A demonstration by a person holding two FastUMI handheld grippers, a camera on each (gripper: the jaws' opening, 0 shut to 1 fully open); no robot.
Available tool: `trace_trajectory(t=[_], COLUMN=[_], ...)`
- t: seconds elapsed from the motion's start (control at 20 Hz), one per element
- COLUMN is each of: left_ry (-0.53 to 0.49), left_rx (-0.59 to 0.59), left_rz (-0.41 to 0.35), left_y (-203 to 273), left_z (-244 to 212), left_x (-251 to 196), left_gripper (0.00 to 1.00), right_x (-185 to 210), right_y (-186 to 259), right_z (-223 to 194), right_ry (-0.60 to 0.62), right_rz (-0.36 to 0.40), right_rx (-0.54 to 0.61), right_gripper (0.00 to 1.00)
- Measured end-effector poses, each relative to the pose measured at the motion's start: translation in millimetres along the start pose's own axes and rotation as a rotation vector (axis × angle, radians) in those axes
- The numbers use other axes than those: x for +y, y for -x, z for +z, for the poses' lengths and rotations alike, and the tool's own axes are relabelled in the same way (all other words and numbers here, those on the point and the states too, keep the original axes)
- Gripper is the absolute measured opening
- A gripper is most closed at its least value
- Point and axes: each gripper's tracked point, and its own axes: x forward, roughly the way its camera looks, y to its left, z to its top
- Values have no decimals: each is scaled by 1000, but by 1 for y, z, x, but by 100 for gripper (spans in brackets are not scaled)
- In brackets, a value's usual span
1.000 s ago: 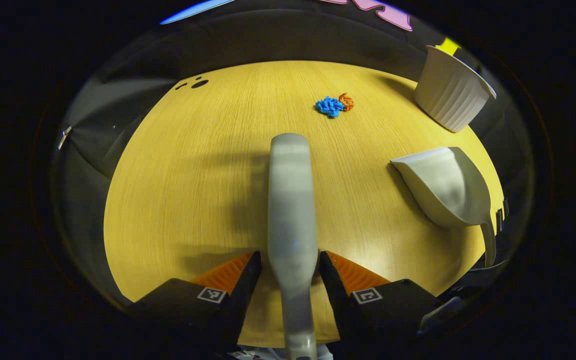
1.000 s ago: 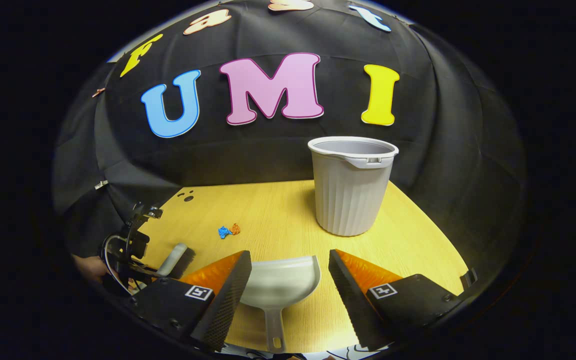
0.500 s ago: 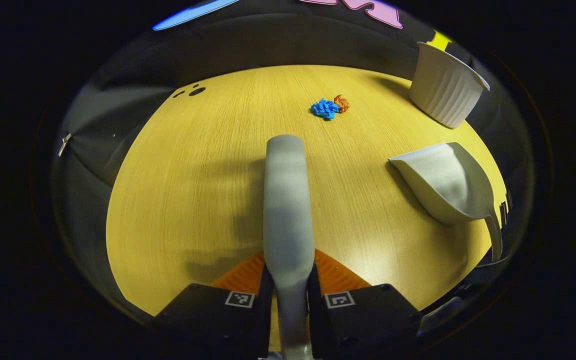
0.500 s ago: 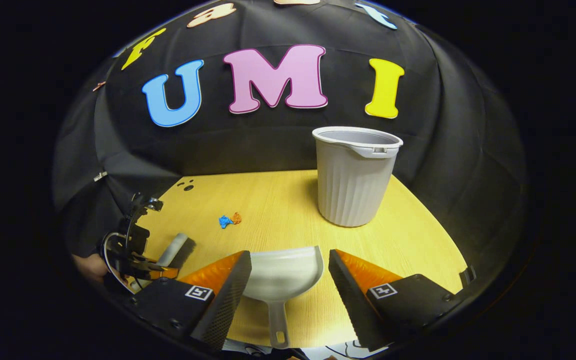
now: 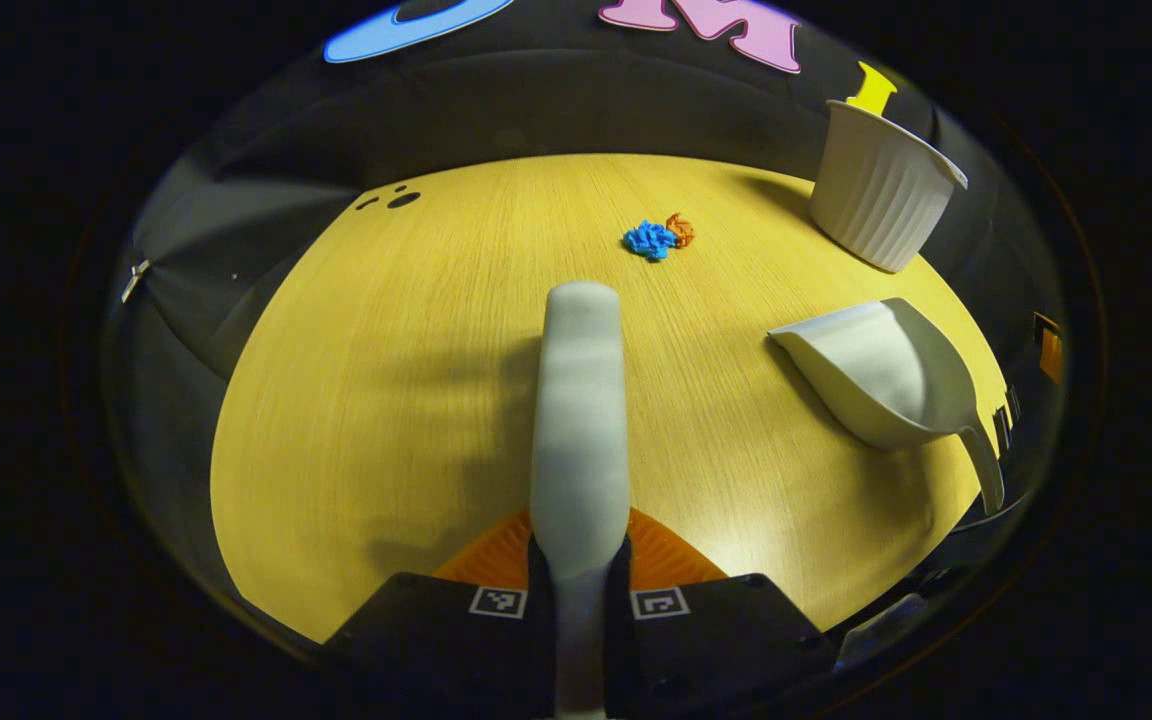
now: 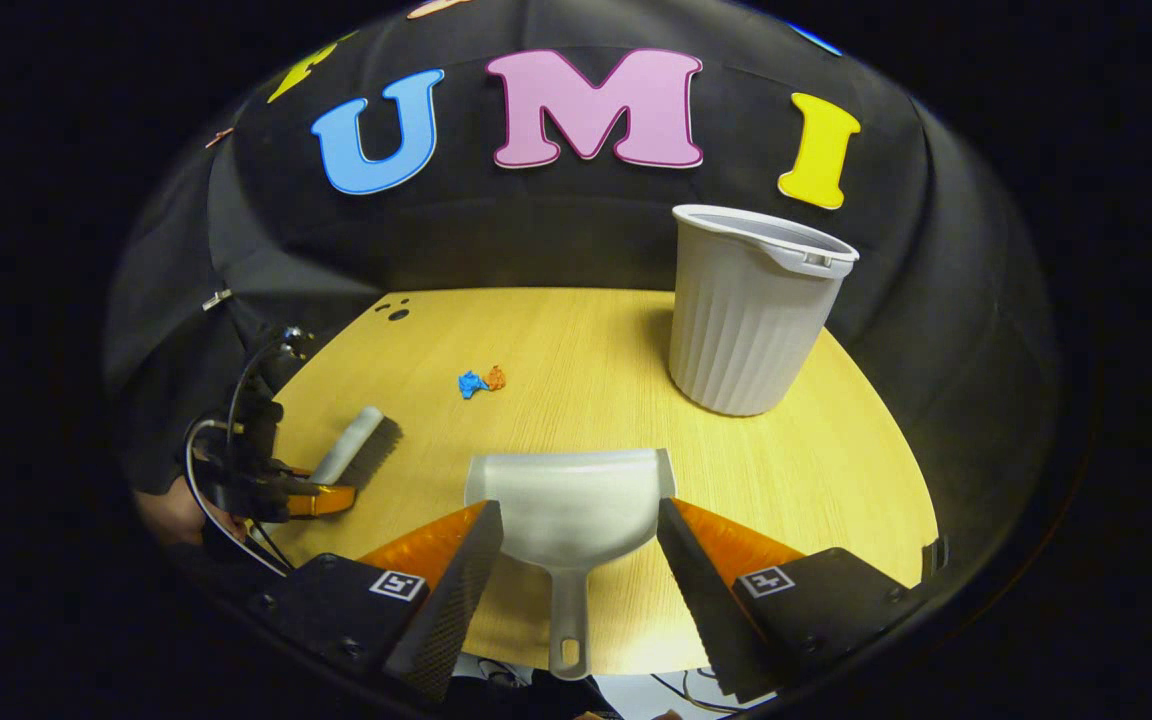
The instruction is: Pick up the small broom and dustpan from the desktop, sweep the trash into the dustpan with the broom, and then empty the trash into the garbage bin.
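By this moment the left gripper (image 5: 579, 590) had been closed on the broom (image 5: 581, 400), where a second earlier its fingers were spread. The pickup was judged half done: the right gripper (image 6: 570, 560) was held apart astride the dustpan (image 6: 566, 495). Bare desktop (image 5: 366, 380) was left around the trash (image 5: 658, 237); the garbage bin (image 6: 751, 310) stood near the far edge.

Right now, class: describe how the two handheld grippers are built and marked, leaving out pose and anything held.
Each gripper, left and right, has a dark, blocky body. Each finger carries a small square black-and-white tag and a ribbed inner face. In the right gripper view, the left gripper appears farther off with looping dark cables above it.
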Motion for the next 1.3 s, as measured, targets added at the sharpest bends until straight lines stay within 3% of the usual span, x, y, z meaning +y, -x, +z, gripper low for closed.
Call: trace_trajectory(t=[0.1,0.3,0.7,1.3], left_ry=[7,56,114,125], left_rx=[-33,-77,-96,-43], left_rz=[-4,-36,-10,48], left_y=[13,43,77,71], left_z=[5,10,1,-2], left_x=[2,0,10,11], left_gripper=[23,23,23,24], right_x=[-5,0,-2,-3], right_y=[-7,-15,-37,-84], right_z=[-15,-40,-95,-135], right_ry=[3,-70,-168,-90], right_rz=[-26,4,1,-47], right_rx=[71,178,357,483], right_gripper=[97,97,99,97])
